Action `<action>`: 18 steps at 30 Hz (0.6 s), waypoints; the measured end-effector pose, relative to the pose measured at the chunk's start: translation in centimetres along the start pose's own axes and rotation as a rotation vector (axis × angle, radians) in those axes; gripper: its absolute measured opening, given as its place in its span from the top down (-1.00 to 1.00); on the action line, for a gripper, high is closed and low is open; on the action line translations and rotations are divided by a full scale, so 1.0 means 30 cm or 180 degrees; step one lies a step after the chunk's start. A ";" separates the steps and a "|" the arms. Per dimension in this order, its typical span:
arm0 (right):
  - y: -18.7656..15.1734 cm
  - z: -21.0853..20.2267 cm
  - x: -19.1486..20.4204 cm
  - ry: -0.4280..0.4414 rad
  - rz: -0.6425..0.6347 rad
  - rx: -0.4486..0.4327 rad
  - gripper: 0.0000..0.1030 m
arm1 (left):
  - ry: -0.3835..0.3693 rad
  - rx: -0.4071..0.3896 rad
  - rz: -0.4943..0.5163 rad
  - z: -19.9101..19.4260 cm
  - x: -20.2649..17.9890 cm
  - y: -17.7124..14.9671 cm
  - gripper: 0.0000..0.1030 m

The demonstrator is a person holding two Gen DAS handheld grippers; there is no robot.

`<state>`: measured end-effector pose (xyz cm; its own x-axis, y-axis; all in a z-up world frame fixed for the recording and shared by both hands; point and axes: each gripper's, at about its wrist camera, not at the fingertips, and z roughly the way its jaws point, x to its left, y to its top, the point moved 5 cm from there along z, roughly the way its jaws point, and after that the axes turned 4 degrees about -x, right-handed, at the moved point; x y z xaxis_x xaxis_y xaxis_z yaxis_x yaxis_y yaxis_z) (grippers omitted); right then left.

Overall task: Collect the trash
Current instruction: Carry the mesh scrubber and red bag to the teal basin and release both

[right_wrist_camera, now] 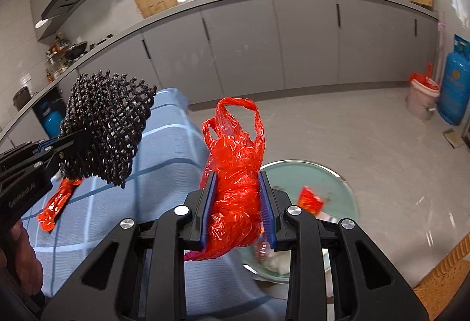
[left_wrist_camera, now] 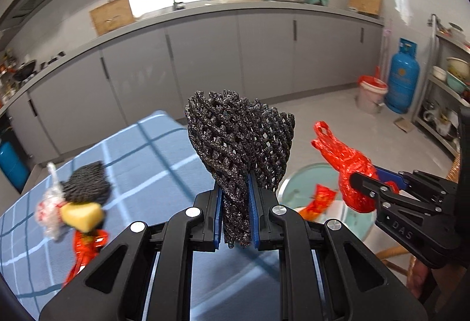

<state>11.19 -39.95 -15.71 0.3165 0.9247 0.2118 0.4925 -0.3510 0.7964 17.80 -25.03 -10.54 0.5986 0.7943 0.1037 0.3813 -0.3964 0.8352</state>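
My left gripper (left_wrist_camera: 236, 197) is shut on a black foam fruit net (left_wrist_camera: 241, 139) and holds it up above the blue checked tablecloth (left_wrist_camera: 147, 156). It also shows in the right wrist view (right_wrist_camera: 105, 127). My right gripper (right_wrist_camera: 238, 197) is shut on a crumpled red plastic bag (right_wrist_camera: 235, 174), held over a pale green bin (right_wrist_camera: 337, 188) beside the table. The bag also shows in the left wrist view (left_wrist_camera: 346, 168). On the cloth lie another black foam net (left_wrist_camera: 86, 184), a yellow sponge piece (left_wrist_camera: 82, 215), a clear wrapper (left_wrist_camera: 48, 209) and a red wrapper (left_wrist_camera: 85, 250).
The bin (left_wrist_camera: 302, 183) holds a red packet (right_wrist_camera: 310, 200) and some pale trash. Grey kitchen cabinets (right_wrist_camera: 264, 42) run along the far wall. A blue gas cylinder (right_wrist_camera: 455, 86) and a red-lined bucket (right_wrist_camera: 423, 97) stand at the right. A wooden stool (left_wrist_camera: 393, 259) is near the bin.
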 end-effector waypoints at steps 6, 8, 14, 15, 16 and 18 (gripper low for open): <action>-0.006 0.010 -0.097 -0.0134 0.0066 0.0014 0.42 | -0.0220 0.0013 0.0100 0.052 -0.119 0.016 0.68; -0.014 0.022 -0.121 -0.0173 0.0099 0.0042 0.42 | -0.0263 0.0025 0.0129 0.073 -0.146 0.020 0.68; -0.051 0.065 -0.166 -0.0228 0.0124 0.0167 0.29 | -0.0426 0.0150 0.0188 0.152 -0.230 0.014 0.38; -0.060 0.073 -0.175 -0.0229 0.0150 0.0187 -0.02 | -0.0436 0.0187 0.0212 0.164 -0.242 0.006 -0.16; -0.069 0.075 -0.193 -0.0266 0.0190 0.0176 -0.19 | -0.0402 0.0171 0.0196 0.167 -0.239 0.001 -0.36; -0.082 0.073 -0.215 -0.0355 0.0205 0.0170 -0.36 | -0.0358 0.0165 0.0199 0.170 -0.229 -0.008 -0.46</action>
<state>9.73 -45.36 -20.28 0.4355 0.8788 0.1948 0.5098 -0.4192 0.7513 17.19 -32.74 -14.23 0.6964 0.7118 0.0911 0.3748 -0.4691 0.7997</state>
